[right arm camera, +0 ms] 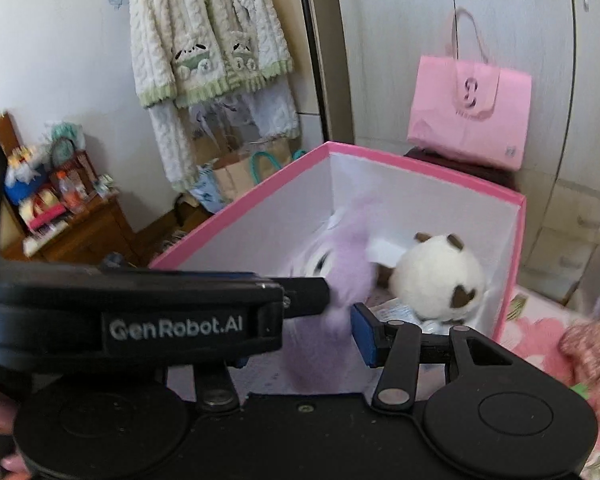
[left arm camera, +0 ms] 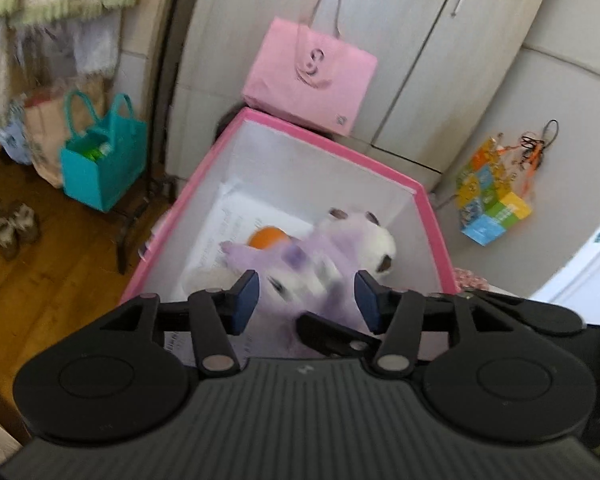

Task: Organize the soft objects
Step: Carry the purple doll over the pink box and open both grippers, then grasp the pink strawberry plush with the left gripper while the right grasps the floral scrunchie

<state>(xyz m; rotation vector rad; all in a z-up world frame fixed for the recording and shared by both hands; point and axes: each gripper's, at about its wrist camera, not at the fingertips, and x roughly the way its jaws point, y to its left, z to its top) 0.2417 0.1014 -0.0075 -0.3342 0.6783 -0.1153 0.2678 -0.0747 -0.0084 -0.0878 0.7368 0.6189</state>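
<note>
A pink-rimmed white box [left arm camera: 324, 142] [right arm camera: 420, 162] holds a white plush with brown ears [left arm camera: 374, 246] [right arm camera: 436, 276], an orange ball [left arm camera: 266, 237] and papers. A blurred purple plush [left arm camera: 300, 276] [right arm camera: 340, 276] is inside the box, between the fingers of both grippers. My left gripper [left arm camera: 306, 300] is open above the box with the purple plush under it. My right gripper [right arm camera: 296, 332] is also open over the box; its right blue pad [right arm camera: 362, 334] shows. The left gripper's body [right arm camera: 140, 320] crosses the right wrist view and hides the right gripper's left finger.
A pink paper bag [left arm camera: 308, 76] [right arm camera: 470, 120] stands behind the box against pale wardrobe doors. A teal tote [left arm camera: 104, 164] and paper bags stand on the wooden floor to the left. A fluffy cardigan [right arm camera: 208, 40] hangs on the wall. Colourful cubes [left arm camera: 492, 200] lie at right.
</note>
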